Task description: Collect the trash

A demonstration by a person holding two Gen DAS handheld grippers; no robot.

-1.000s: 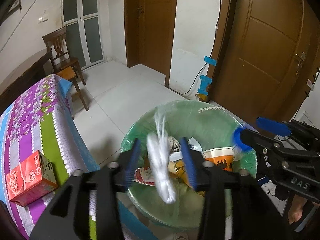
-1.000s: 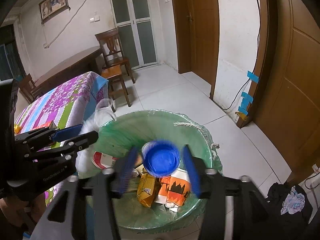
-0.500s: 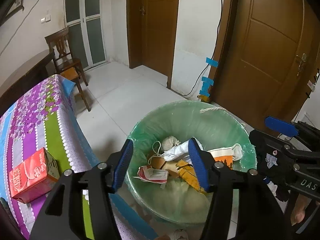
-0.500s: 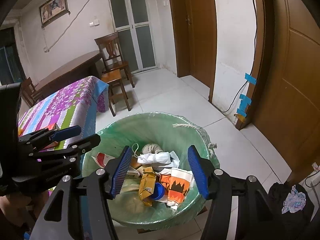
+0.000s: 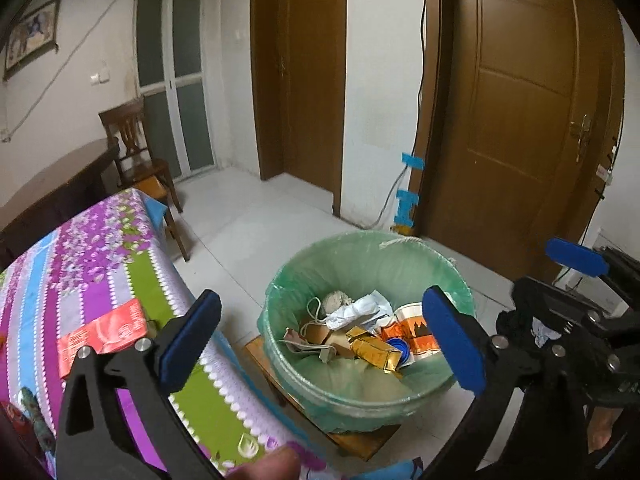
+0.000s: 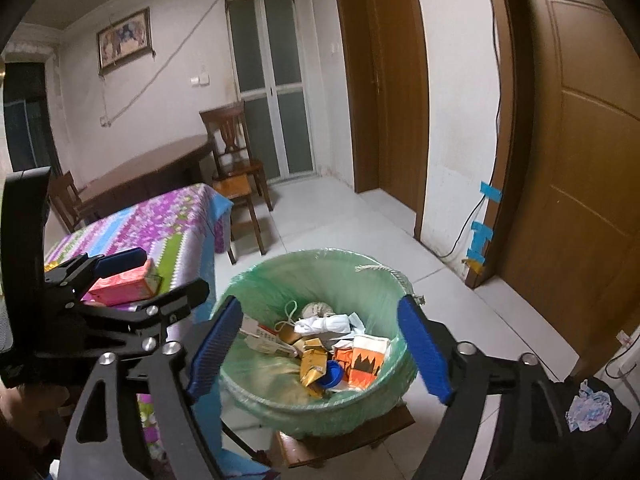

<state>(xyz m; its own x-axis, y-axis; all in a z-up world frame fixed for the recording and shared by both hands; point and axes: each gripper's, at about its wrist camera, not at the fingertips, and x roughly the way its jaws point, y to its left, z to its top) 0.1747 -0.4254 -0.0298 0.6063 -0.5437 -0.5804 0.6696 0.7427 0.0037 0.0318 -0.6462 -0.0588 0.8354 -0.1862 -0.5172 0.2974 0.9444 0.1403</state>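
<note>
Both claws opening wide, empty, above bin (image 5: 320, 384); gold wrapper (image 5: 376, 350) inside, long axis slanting lower right.

Thin translucent plastic bin liner (image 5: 360, 264) (crinkly), glossy gold foil wrapper (image 5: 376, 350), varnished wooden door (image 5: 520, 120)

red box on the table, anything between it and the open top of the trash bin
Nothing visible blocks it. The red box lies on the tablecloth beside the bin, whose top is open; both grippers' jaws are opening with nothing between them.
</note>
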